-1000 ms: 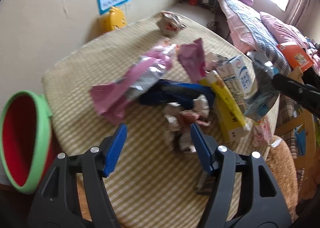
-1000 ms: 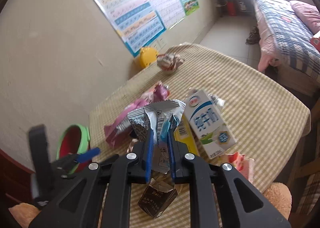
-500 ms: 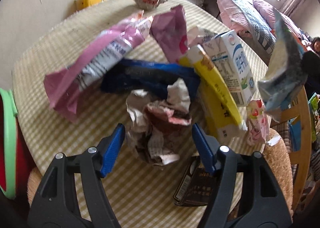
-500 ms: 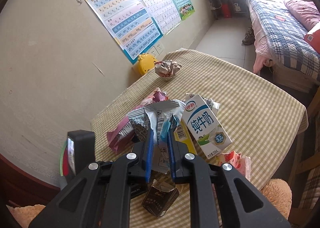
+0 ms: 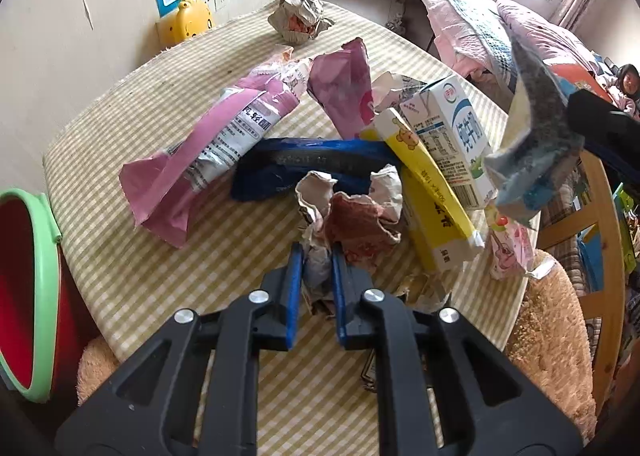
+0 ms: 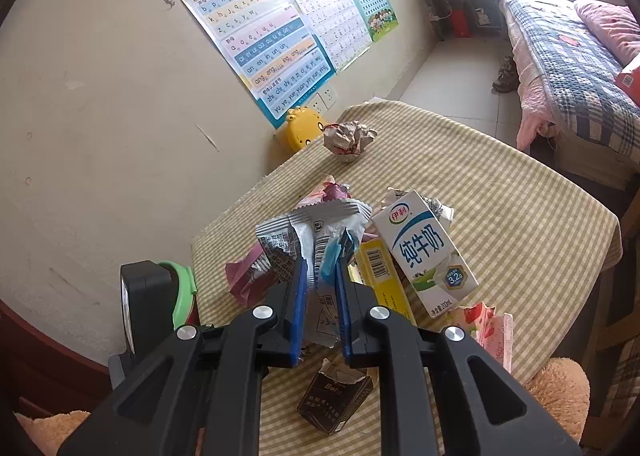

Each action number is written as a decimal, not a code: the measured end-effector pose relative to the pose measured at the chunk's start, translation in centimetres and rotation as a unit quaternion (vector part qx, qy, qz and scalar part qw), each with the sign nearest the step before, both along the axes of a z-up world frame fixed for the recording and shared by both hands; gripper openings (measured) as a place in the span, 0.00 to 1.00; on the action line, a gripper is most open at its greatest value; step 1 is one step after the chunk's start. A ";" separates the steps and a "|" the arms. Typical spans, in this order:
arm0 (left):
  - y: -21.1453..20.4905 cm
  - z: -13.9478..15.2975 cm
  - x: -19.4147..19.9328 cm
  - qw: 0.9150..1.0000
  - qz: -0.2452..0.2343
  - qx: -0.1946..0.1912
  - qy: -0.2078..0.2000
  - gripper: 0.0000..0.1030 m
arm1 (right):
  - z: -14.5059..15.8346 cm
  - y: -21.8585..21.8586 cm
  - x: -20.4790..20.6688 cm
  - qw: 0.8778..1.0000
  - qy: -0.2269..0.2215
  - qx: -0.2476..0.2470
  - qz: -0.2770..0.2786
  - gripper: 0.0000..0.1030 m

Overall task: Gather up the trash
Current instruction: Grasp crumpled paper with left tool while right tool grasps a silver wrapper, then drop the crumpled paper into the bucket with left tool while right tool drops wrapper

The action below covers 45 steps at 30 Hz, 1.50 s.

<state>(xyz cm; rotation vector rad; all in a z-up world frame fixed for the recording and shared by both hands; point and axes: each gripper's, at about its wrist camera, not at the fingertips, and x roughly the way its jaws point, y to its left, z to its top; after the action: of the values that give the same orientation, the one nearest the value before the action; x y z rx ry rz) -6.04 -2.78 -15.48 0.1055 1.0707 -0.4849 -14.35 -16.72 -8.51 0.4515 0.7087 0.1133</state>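
Bedroom light falls across a round table (image 5: 132, 280) covered in a yellow checked cloth and littered with rubbish. Most of the job looks undone. The left gripper (image 5: 313, 274) has its fingers pinched onto a crumpled paper ball (image 5: 352, 216) near the table's front edge, and the right gripper (image 6: 321, 284) is clamped on a silver wrapper (image 6: 316, 232) held up above the pile. Lying on the cloth are a pink bag (image 5: 208, 148), a blue packet (image 5: 304, 168), a yellow box (image 5: 432, 192), a milk carton (image 6: 424, 248), a dark cigarette pack (image 6: 334, 400) and a second paper ball (image 5: 298, 18) at the far side. A red bucket with a green rim (image 5: 24, 296) waits beside the table on the left; whether anything is in it cannot be seen.
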 end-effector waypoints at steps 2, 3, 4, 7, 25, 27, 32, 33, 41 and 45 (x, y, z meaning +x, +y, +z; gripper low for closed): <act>0.0 0.0 -0.1 1.000 0.002 -0.004 0.004 0.20 | 0.0 -0.1 -0.1 1.000 0.000 0.001 -0.003 0.12; 0.0 0.0 -0.1 1.000 0.002 -0.006 0.004 0.30 | 0.0 -0.3 -0.1 1.000 0.000 0.002 -0.007 0.12; 0.0 0.1 -0.1 1.000 0.004 -0.009 0.003 0.37 | -0.1 -0.6 -0.3 1.000 -0.001 0.003 -0.012 0.12; 0.3 0.2 -0.2 1.000 0.012 -0.024 -0.004 0.52 | -0.4 -1.6 -0.4 1.000 0.003 0.010 -0.025 0.12; 0.1 0.5 -0.4 1.000 -0.014 -0.016 -0.008 0.32 | -0.6 -1.3 -0.3 1.000 0.017 0.013 -0.022 0.13; 1.2 2.2 -0.4 0.999 0.002 -0.022 -0.030 0.32 | -0.1 -0.8 -0.4 1.000 0.011 0.007 -0.016 0.13; 4.6 5.7 -0.2 0.994 0.061 -0.028 -0.083 0.32 | 0.7 0.5 -0.2 1.000 0.002 0.000 0.000 0.13; 5.6 6.5 -0.2 0.992 0.077 -0.029 -0.095 0.32 | 0.8 0.8 -0.1 1.000 0.002 0.000 0.003 0.13; 11.3 8.4 -0.2 0.980 0.150 -0.021 -0.126 0.32 | 1.0 3.8 0.6 0.999 0.008 -0.012 0.038 0.13; 13.5 8.6 -0.3 0.976 0.169 -0.015 -0.137 0.33 | 1.2 5.4 1.3 0.998 0.012 -0.016 0.058 0.13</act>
<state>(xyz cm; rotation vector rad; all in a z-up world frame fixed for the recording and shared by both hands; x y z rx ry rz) -6.35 10.70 -6.91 -0.0375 0.7893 -0.1719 -13.08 -11.34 -7.32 0.3822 0.7603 0.2056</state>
